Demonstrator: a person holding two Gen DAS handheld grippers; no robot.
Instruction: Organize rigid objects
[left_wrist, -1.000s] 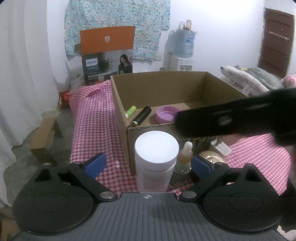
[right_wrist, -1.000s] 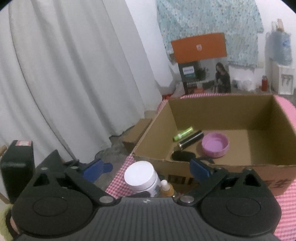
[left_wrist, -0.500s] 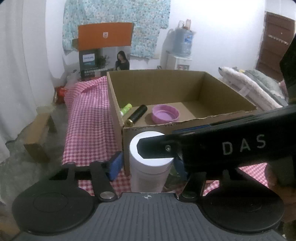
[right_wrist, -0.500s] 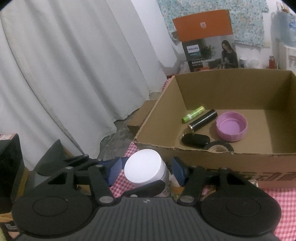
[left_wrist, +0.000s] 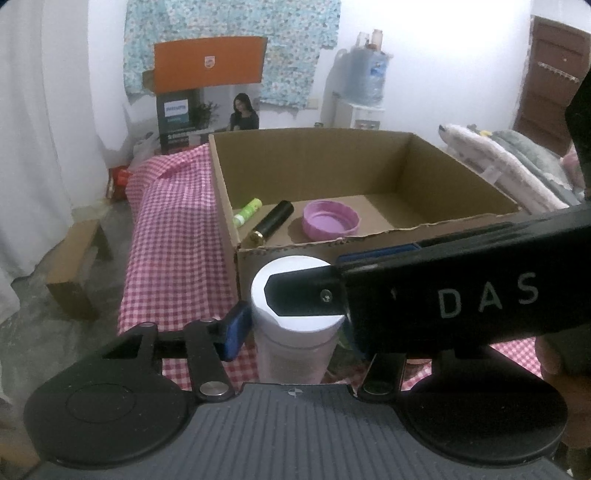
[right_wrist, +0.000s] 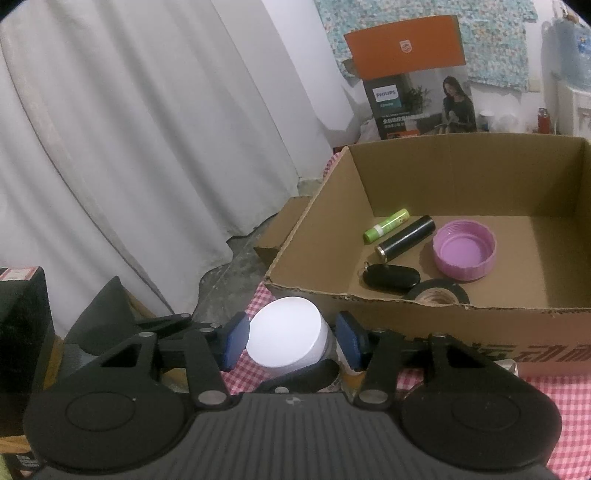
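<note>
The white jar (left_wrist: 295, 306) stands upright on the checked cloth (left_wrist: 173, 236), just at the near left corner of the cardboard box (left_wrist: 461, 158), outside it; both my claws have just been closing on it. My left gripper (left_wrist: 293, 328) has the jar's body between its blue pads, the left pad touching its side; the other pad is hidden behind my right tool, so I judge it gripped but cannot see it fully. My right gripper (right_wrist: 290, 338) straddles the lid end; its left pad (right_wrist: 234, 341) touches, its right pad sits just beside, so it looks nearly clamped, not surely. The step in hand is seizing the jar; next I must lift it clear of the box's near wall and carry it far and right, to set it on bare floor beside the purple cap (right_wrist: 463, 249); one claw should let go first.
</note>
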